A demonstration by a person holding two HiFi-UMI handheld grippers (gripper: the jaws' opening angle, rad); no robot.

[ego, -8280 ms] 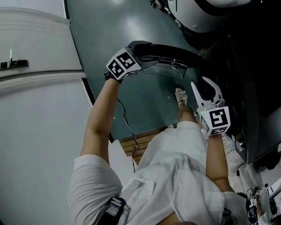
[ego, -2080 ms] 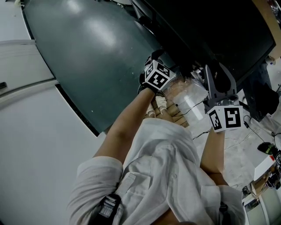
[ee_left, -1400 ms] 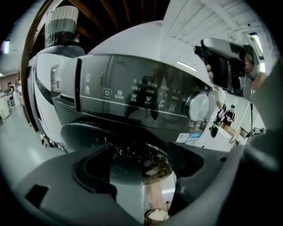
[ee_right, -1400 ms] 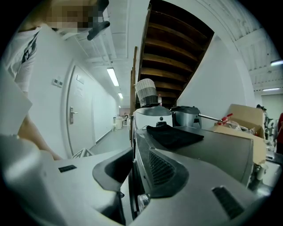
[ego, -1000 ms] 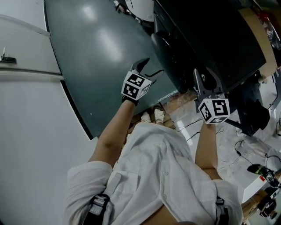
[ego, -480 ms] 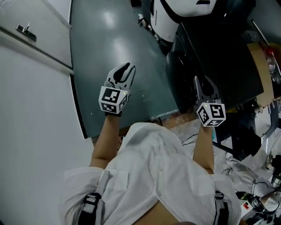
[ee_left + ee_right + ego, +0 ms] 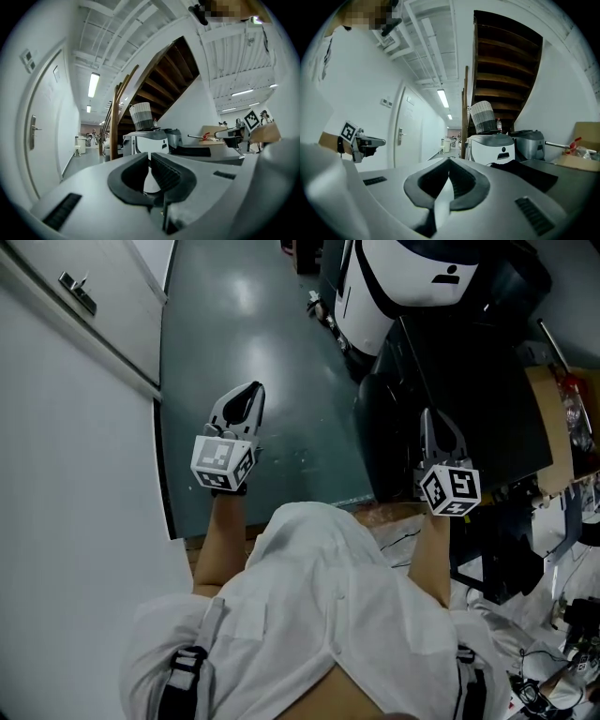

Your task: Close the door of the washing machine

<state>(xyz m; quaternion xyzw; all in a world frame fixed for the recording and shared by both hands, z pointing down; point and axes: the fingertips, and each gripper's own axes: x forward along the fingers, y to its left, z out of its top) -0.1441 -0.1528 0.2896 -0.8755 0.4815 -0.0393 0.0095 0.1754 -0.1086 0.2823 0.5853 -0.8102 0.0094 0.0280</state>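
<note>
Left gripper and right gripper: jaws just closed together, nothing between them, both pointing level. Dark washing machine lies just below and right of the right gripper; green floor lies beneath the left.

Bright ceiling tubes, glossy floor glare, fisheye-warped edges.

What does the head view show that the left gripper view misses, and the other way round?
Only the head view: the person's white shirt and left forearm. Only the left gripper view: the brown wooden staircase, the ceiling lamp, the grey ribbed basket. Both: the white door with a metal handle, the white rounded machine, and the left gripper, its jaws just closed on nothing.
</note>
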